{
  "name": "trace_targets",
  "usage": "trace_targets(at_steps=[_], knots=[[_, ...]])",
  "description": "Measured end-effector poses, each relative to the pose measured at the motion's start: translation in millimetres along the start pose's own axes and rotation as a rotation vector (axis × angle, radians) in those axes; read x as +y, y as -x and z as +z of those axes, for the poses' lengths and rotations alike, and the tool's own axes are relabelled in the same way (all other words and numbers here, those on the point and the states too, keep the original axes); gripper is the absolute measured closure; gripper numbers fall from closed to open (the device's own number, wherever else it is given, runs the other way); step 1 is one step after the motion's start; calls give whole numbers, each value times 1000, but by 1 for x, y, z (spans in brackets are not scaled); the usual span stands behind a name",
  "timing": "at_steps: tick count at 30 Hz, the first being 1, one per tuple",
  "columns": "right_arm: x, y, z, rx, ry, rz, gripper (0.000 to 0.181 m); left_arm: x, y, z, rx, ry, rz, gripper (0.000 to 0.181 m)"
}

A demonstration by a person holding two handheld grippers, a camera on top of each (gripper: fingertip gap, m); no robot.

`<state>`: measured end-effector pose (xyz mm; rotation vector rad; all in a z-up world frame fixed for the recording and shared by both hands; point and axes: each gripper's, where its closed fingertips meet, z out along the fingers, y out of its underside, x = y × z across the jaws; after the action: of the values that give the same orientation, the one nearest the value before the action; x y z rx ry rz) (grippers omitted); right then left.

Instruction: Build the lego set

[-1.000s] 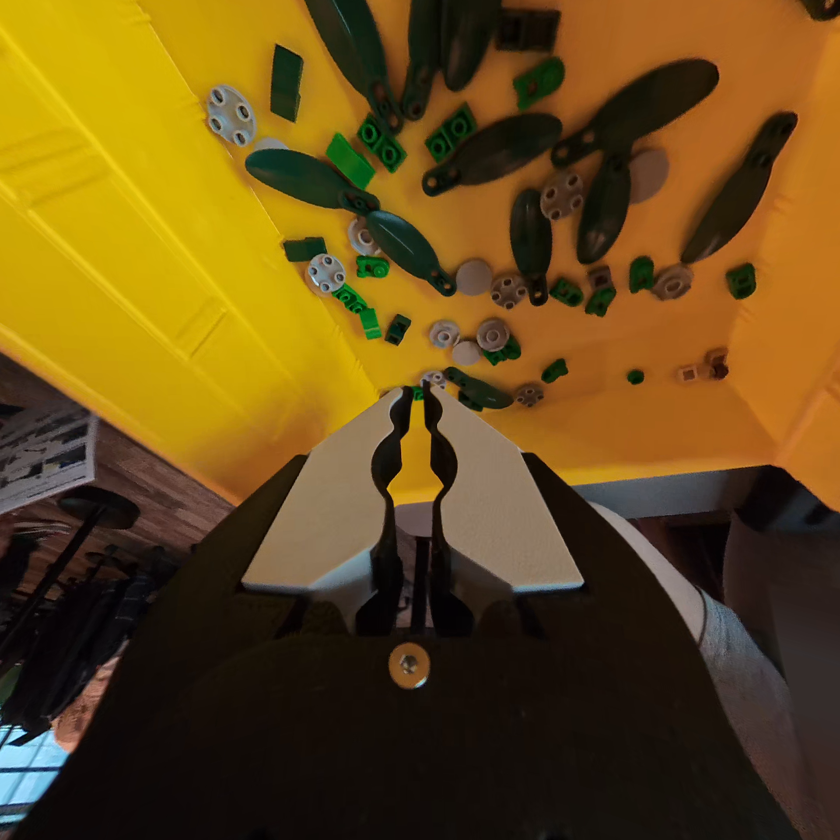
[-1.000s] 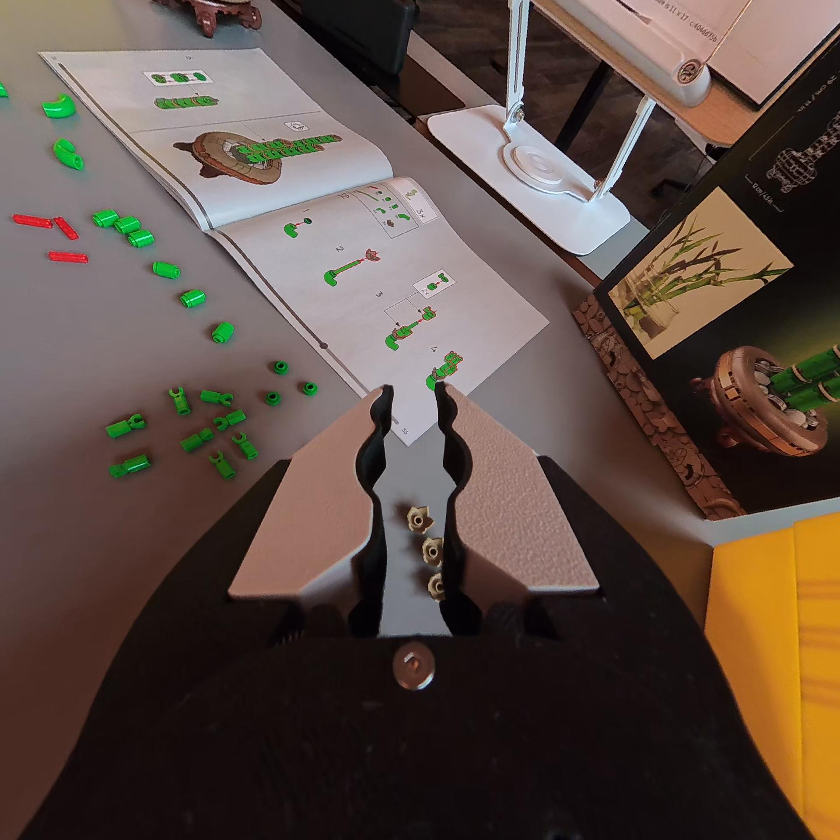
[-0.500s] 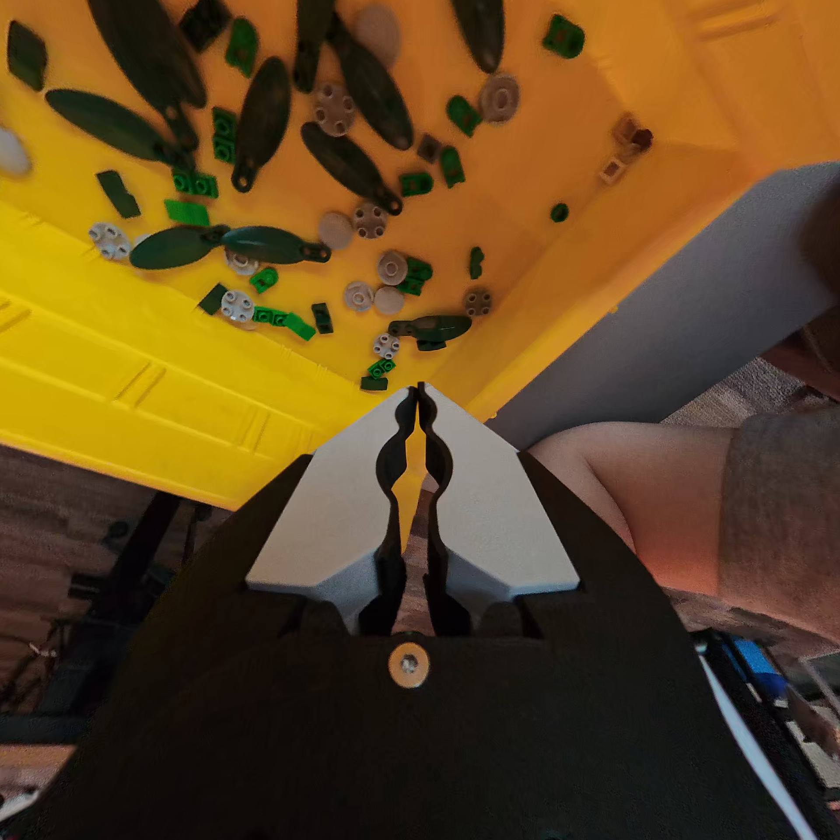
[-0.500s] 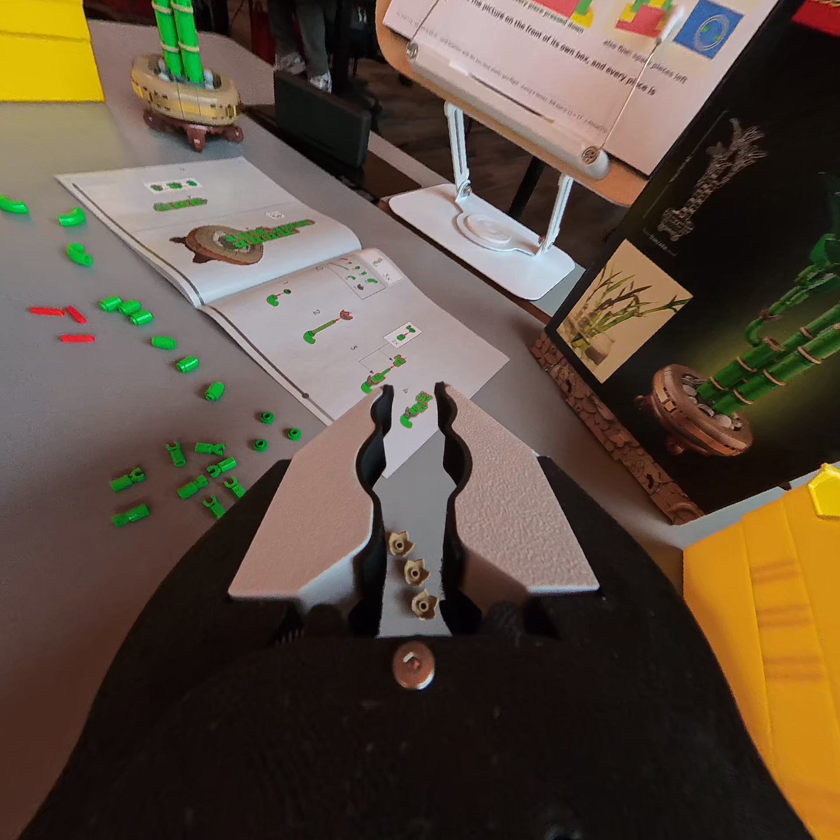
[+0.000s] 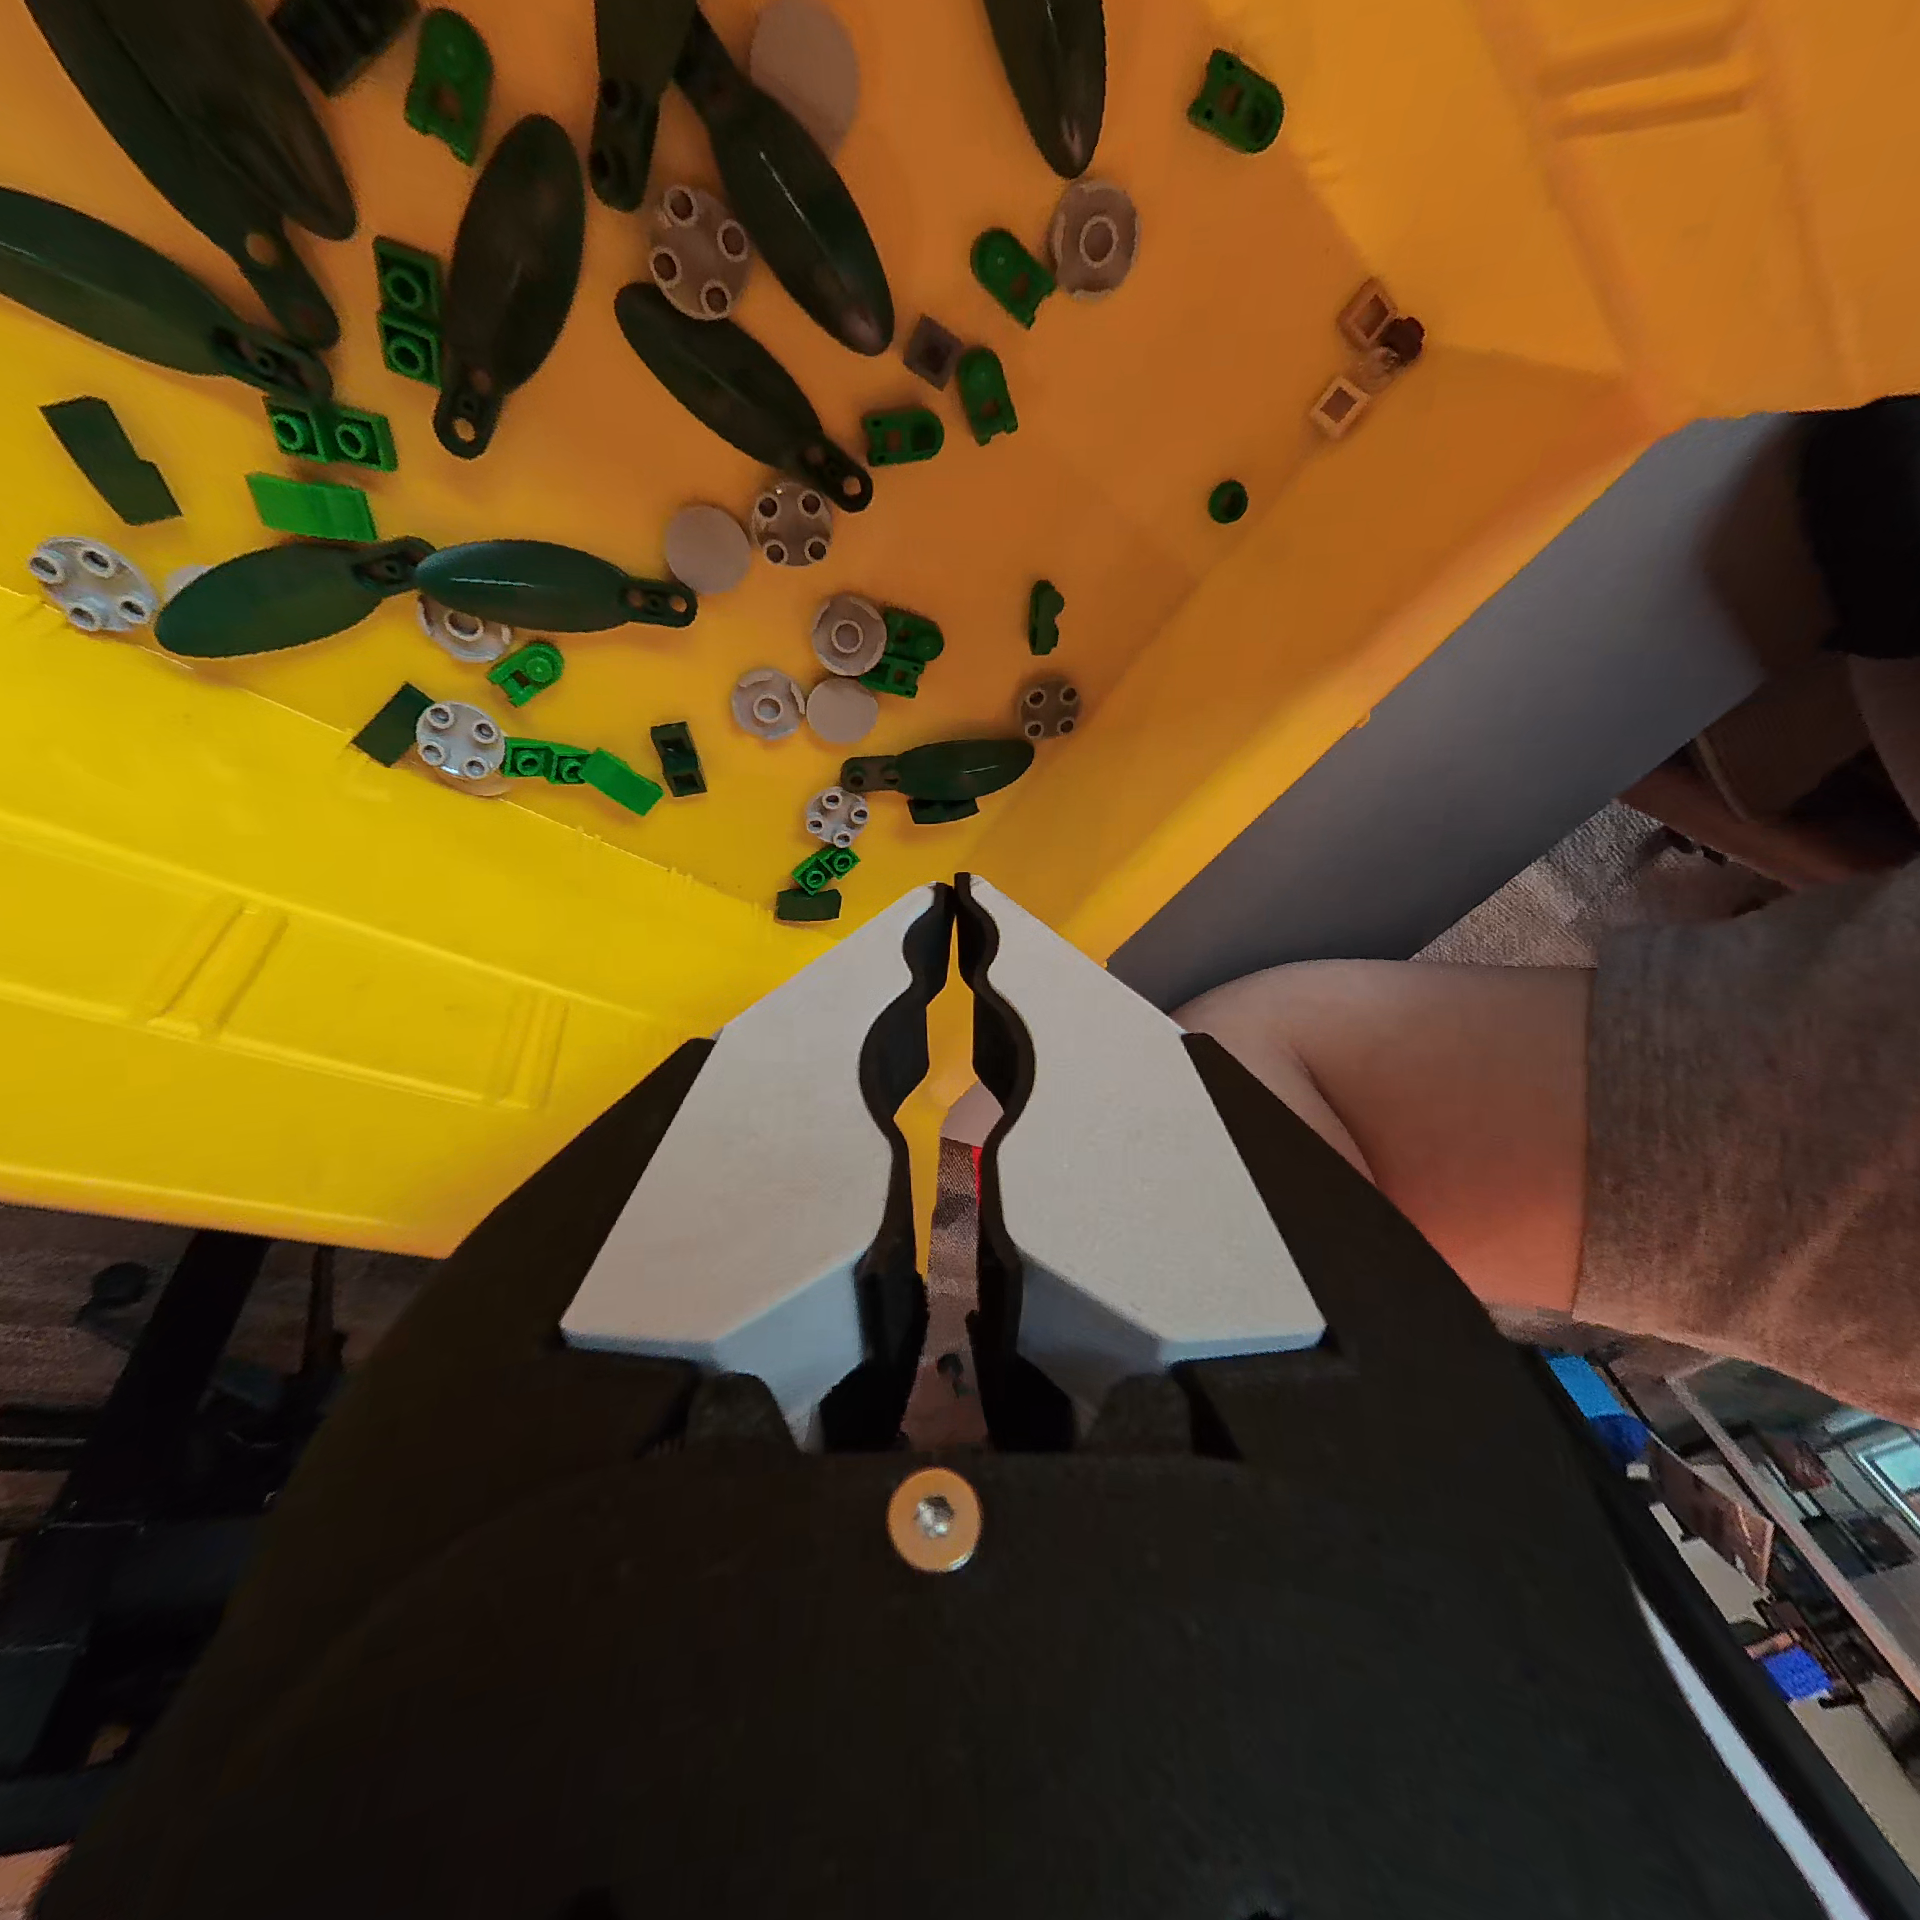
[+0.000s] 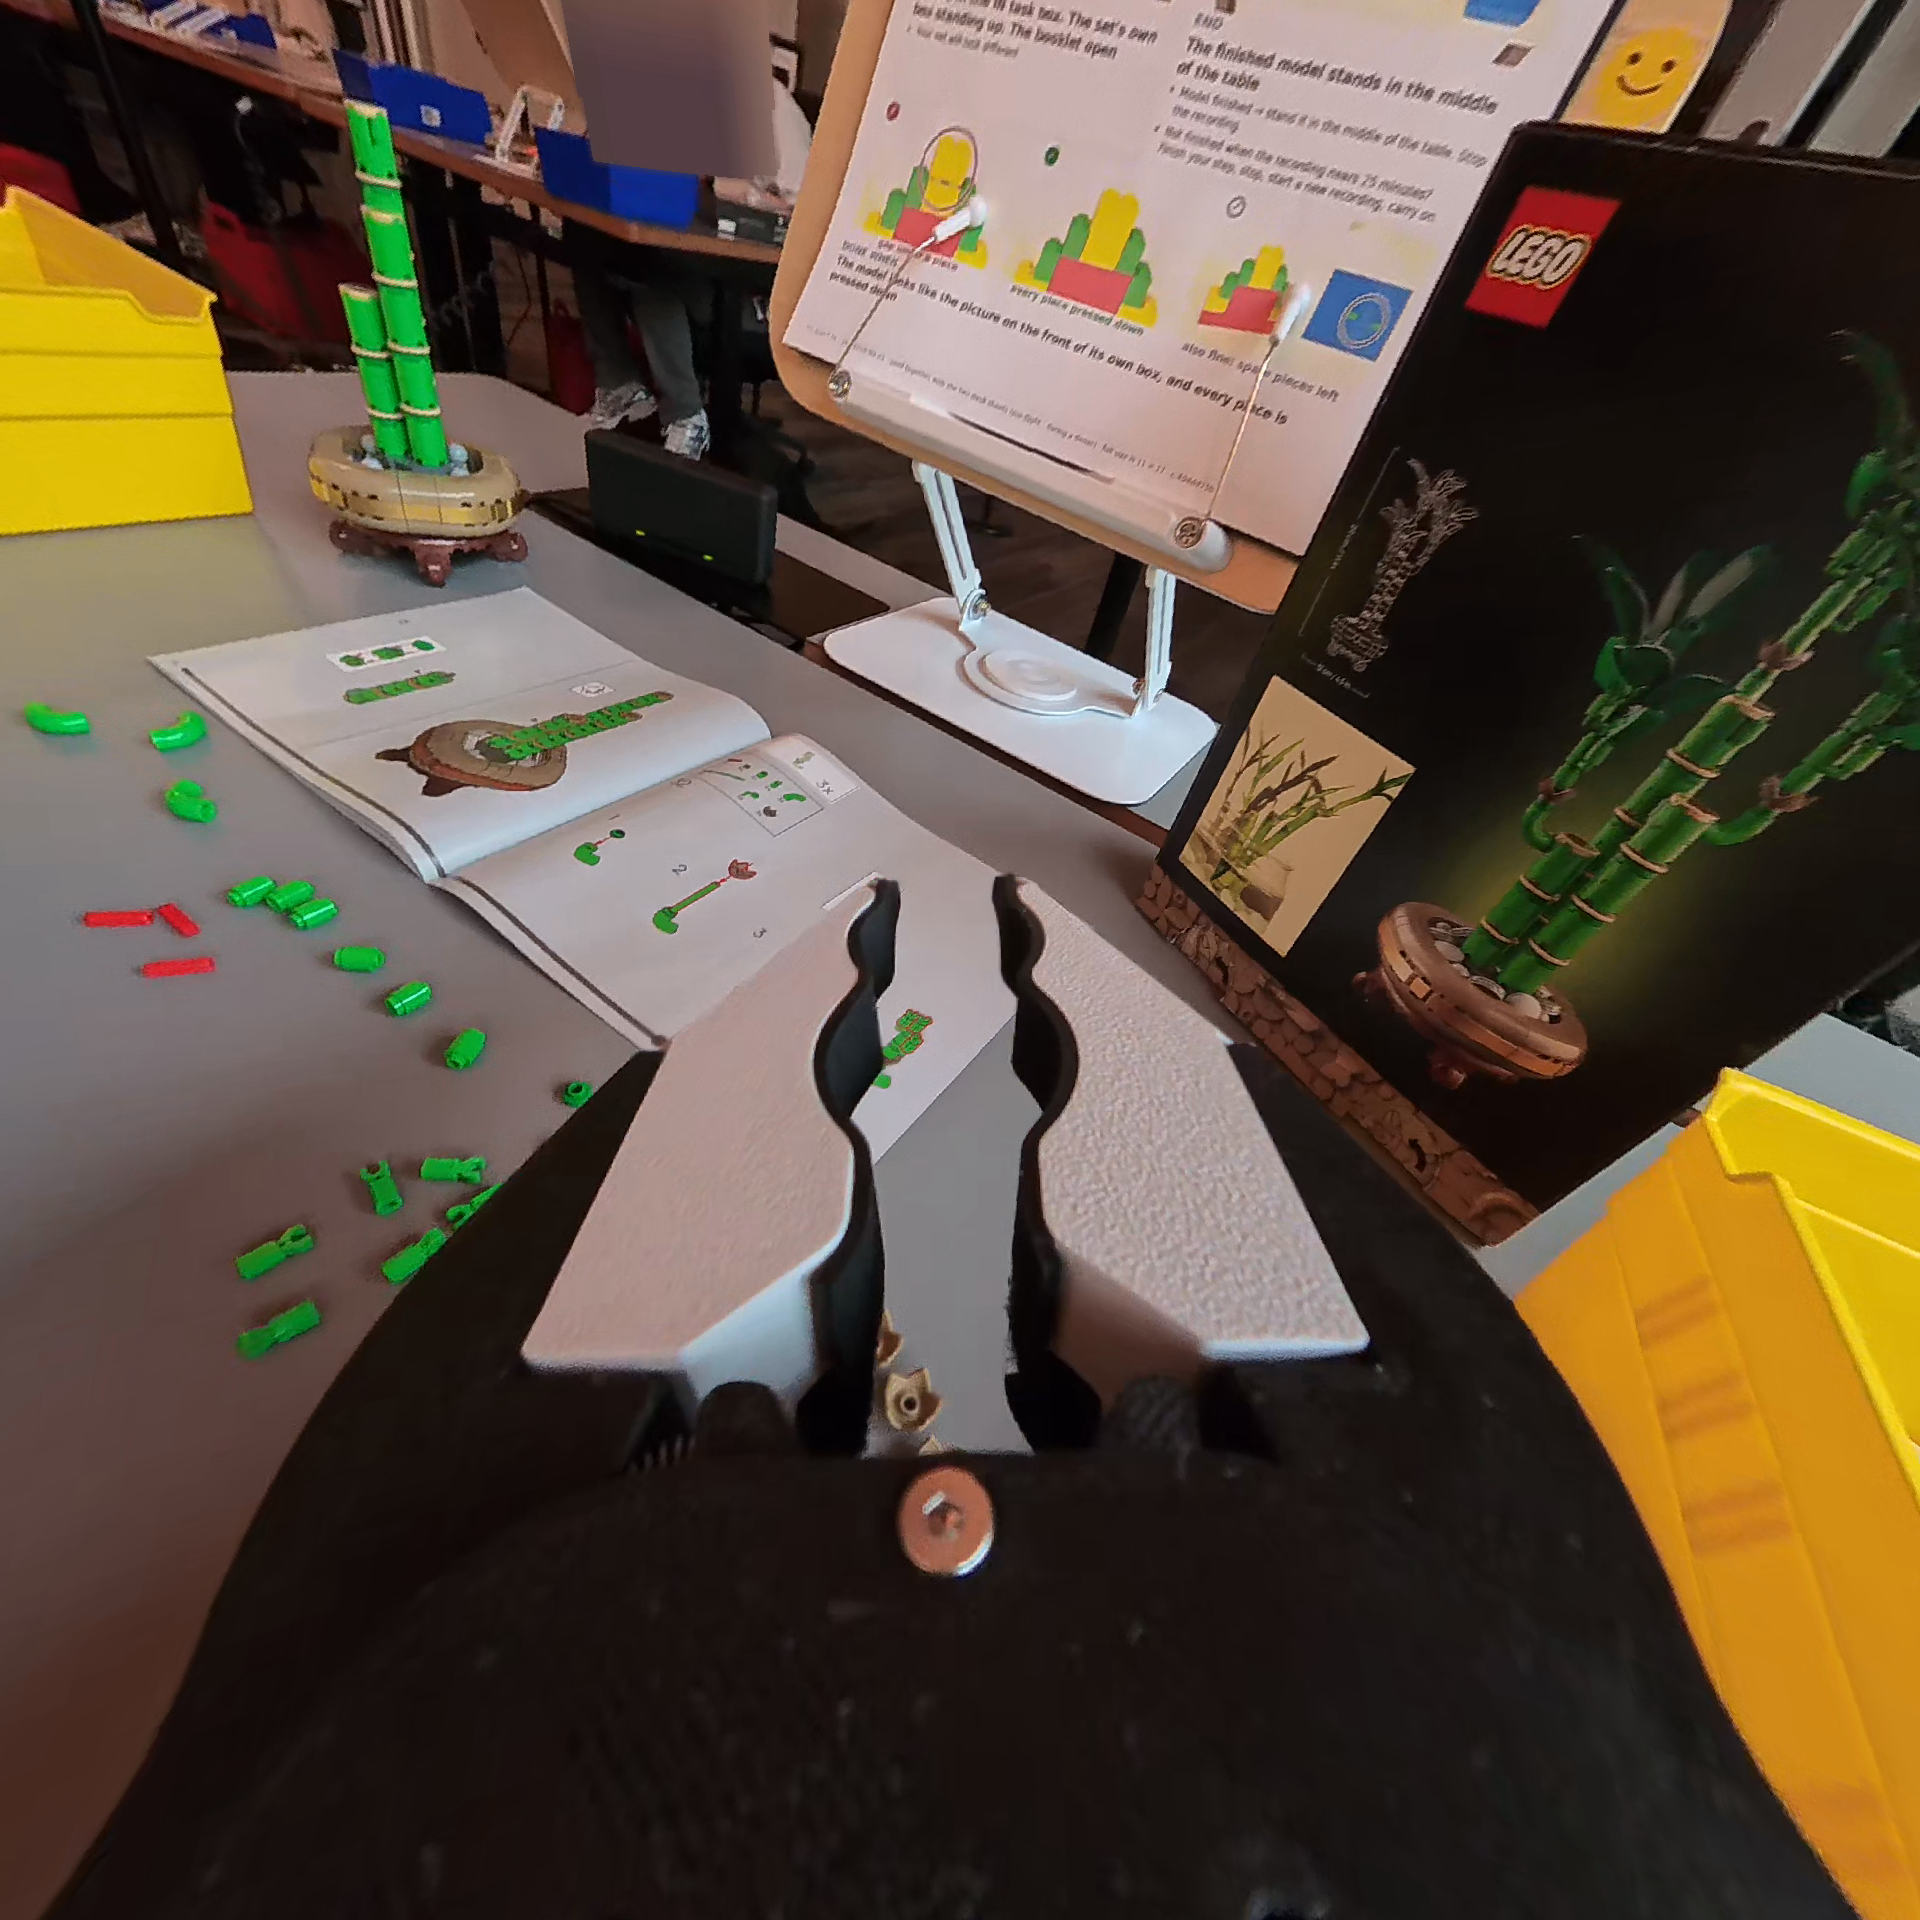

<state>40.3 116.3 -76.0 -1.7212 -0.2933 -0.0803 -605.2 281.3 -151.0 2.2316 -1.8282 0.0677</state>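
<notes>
Left gripper (image 5: 954, 883) was clenched on nothing, above the yellow plastic bin (image 5: 312, 1039) of dark green leaf pieces (image 5: 540, 597). Right gripper (image 6: 940, 883) hung released over the grey table (image 6: 156, 1455), small tan flower-shaped bricks (image 6: 906, 1397) beneath it. Half-built green bamboo model (image 6: 400, 416) stood well apart. Risk: reaching blind could scatter the tiny bright green connector pieces (image 6: 275, 1247).

Printed lines cover the sheet (image 6: 1143, 208) at twelve o'clock. A red logo (image 6: 1541, 258) marks the box (image 6: 1662, 623) at two. The booklet (image 6: 582, 790) at ten carries step numerals.

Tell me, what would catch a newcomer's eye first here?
Probably the half-built green bamboo model standing at the far left of the grey table, behind the open instruction booklet. In the left wrist view, a bright yellow bin strewn with dark green leaf pieces stands out.
</notes>
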Motion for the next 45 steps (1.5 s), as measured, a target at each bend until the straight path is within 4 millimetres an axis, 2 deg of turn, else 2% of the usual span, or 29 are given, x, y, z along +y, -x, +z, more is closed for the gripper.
trace_targets(at_steps=[3,8,38,45], knots=[[-3,-10,-2,54,-22,-9,163,-2,-3,3,9,23,15,181],[-5,-14,-3,73,-42,-3,163,-6,-5,4,-2,27,39,181],[-7,-15,-2,75,-54,3,164,-18,2,1,-26,-3,26,179],[-3,-13,2,63,-31,-6,164,-20,15,-1,-59,-12,-17,178]])
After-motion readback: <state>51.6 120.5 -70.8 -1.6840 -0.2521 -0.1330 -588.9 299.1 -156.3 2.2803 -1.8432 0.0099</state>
